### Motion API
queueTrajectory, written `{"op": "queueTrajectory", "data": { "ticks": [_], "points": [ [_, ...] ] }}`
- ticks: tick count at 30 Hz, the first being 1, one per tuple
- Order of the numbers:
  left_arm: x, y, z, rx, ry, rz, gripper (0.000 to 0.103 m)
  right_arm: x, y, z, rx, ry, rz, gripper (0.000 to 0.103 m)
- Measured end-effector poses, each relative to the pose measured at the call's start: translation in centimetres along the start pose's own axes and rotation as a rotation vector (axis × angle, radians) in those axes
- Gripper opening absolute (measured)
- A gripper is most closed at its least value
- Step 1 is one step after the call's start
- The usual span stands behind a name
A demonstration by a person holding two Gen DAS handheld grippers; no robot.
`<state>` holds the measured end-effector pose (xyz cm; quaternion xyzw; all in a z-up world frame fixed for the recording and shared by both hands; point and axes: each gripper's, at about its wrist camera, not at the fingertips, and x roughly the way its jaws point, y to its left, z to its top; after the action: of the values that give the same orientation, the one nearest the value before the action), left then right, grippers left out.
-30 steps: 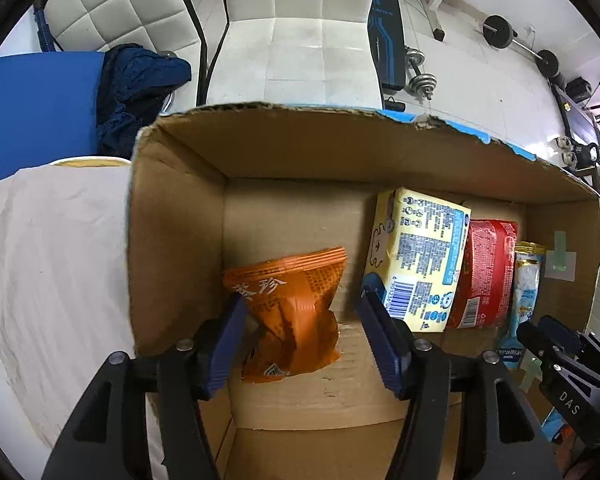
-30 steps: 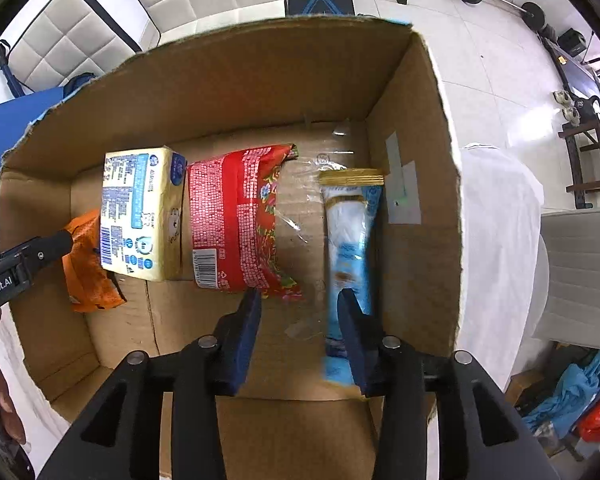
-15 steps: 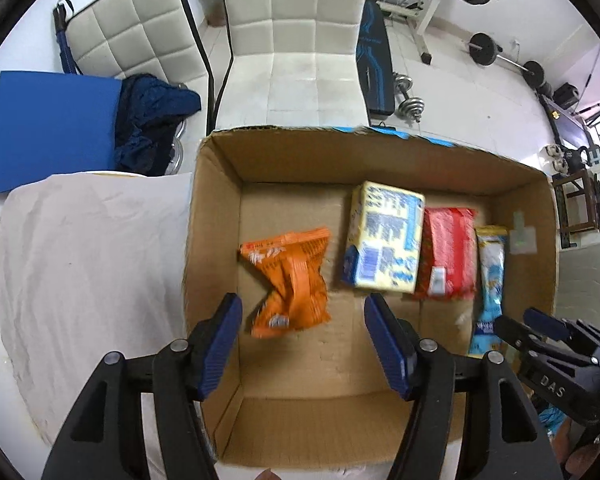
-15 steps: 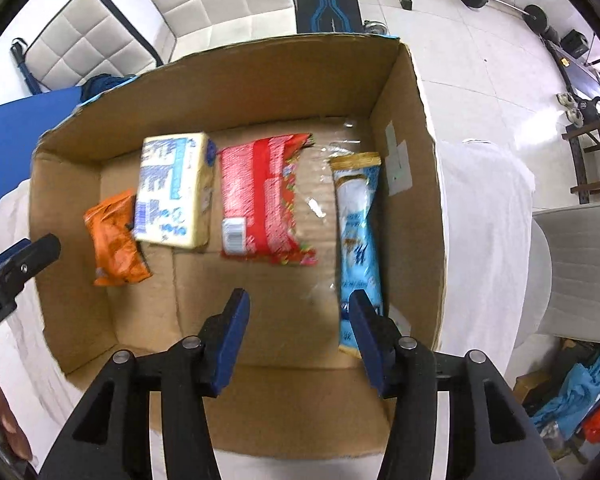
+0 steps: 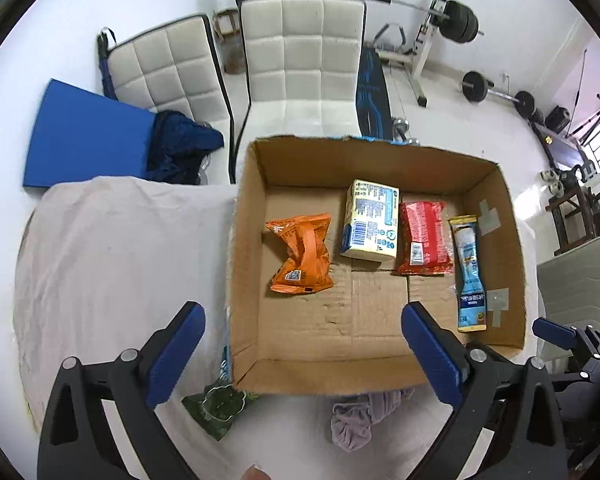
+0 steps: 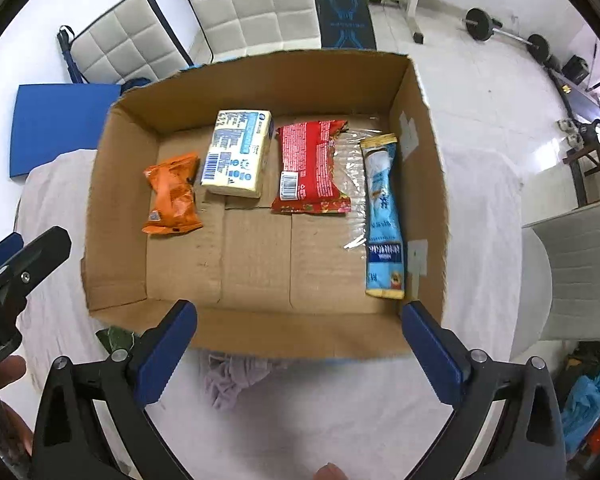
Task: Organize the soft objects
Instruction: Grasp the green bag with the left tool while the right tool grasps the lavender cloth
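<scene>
Orange packet (image 5: 302,254) crumpled (lying in box (image 5: 380,376)).

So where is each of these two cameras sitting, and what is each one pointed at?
Left wrist: rides the left gripper, above the cardboard box's left front corner, looking down; its open blue fingers and a fingertip show.
Right wrist: rides the right gripper, centred over the box's front wall; open fingers, the other gripper and a hand show.
Shared: the box, orange packet, grey cloth.
</scene>
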<state>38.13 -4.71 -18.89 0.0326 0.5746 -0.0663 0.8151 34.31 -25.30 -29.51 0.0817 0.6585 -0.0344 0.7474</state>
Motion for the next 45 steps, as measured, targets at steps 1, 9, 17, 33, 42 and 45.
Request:
{"op": "queueTrajectory", "data": {
  "ticks": [1, 9, 17, 33, 42, 45],
  "points": [
    [-0.7, 0.0, -0.4, 0.002, -0.019, 0.007, 0.103, -0.7, 0.1, -0.5, 0.003, -0.015, -0.006, 0.103],
    [-5.6, 0.3, -3.8, -0.011, -0.131, 0.008, 0.103, -5.8, 0.8, -4.0, 0.017, -0.141, -0.048, 0.103],
    [-9.1, 0.7, -5.6, -0.016, -0.194, 0.0, 0.103, -9.0, 1.6, -6.4, 0.018, -0.183, -0.02, 0.103],
    [-0.3, 11.0, -15.1, -0.166, 0.085, 0.173, 0.103, 9.0, 3.0, -13.9, 0.356, 0.239, 0.255, 0.103],
    [7.9, 10.9, -16.0, -0.013, 0.225, 0.238, 0.103, 15.5, 5.6, -12.9, 0.347, 0.269, 0.185, 0.073],
    [10.0, 9.9, -15.4, 0.05, 0.254, 0.233, 0.103, 16.4, 5.7, -13.0, 0.342, 0.281, 0.153, 0.045]
  ]
}}
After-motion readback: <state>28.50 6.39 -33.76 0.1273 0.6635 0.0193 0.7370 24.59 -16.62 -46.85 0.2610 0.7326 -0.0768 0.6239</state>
